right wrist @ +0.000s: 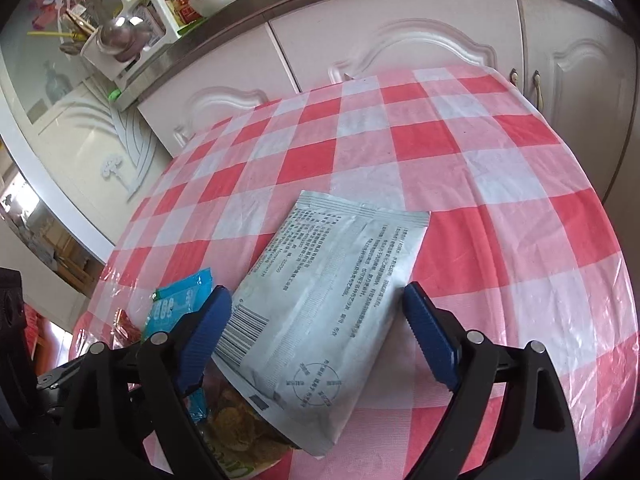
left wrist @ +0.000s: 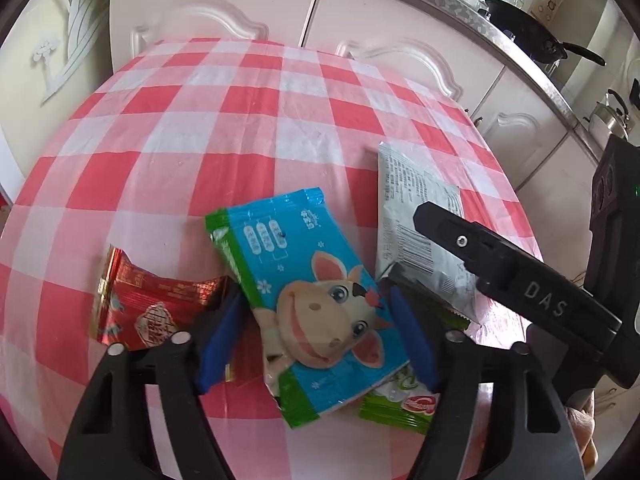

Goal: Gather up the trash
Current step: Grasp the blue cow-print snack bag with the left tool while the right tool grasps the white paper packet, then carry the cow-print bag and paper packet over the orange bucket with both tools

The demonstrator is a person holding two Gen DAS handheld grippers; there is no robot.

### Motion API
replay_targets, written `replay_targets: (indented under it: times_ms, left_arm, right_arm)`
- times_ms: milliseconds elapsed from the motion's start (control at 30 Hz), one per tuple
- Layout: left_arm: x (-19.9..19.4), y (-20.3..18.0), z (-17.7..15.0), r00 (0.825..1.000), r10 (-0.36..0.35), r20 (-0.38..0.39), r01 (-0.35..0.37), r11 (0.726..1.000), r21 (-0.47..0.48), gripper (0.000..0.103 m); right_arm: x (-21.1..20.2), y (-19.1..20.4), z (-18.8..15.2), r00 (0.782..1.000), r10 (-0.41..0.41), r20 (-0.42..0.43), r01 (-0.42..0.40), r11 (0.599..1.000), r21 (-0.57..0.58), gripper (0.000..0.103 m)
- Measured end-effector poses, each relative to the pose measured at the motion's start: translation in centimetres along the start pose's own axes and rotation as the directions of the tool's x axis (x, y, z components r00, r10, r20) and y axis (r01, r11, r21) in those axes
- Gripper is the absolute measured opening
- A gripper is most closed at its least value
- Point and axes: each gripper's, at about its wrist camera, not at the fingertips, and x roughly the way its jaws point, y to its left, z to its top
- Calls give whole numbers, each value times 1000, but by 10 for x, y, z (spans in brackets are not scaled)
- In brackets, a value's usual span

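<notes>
While left tool (left wrist: 316, 300) pinches blue wrapper (left wrist: 304, 300), right tool (right wrist: 318, 308) straddles silver packet (right wrist: 320, 300), spread, pads clear.

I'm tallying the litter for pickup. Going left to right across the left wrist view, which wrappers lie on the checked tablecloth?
Red foil wrapper → blue cow-print wrapper → silver-grey packet. A green wrapper lies partly beneath the blue one, so its place is unclear.
</notes>
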Motion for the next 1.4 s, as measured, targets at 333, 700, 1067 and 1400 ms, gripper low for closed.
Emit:
replay_targets:
  times_ms: [333,700,1067,1400]
  left_arm:
    - [-7,16,2,1000,6,28,-5,1000,-7,57]
    - [-27,26,11,994,0,108,1,1000,-6,55]
    - [-44,31,15,987,9,161,-10,1000,6,54]
    - [-66,42,17,975,35,218,-38,999,8,54]
  right_arm:
    - [19,24,5,996,-81,-39,76,991,-106,99]
    - [37,41,10,981,-178,-73,159,963,-217,99]
    - [39,46,11,981,-179,-75,151,947,-285,89]
    - [33,44,12,988,-146,-42,130,953,-274,74]
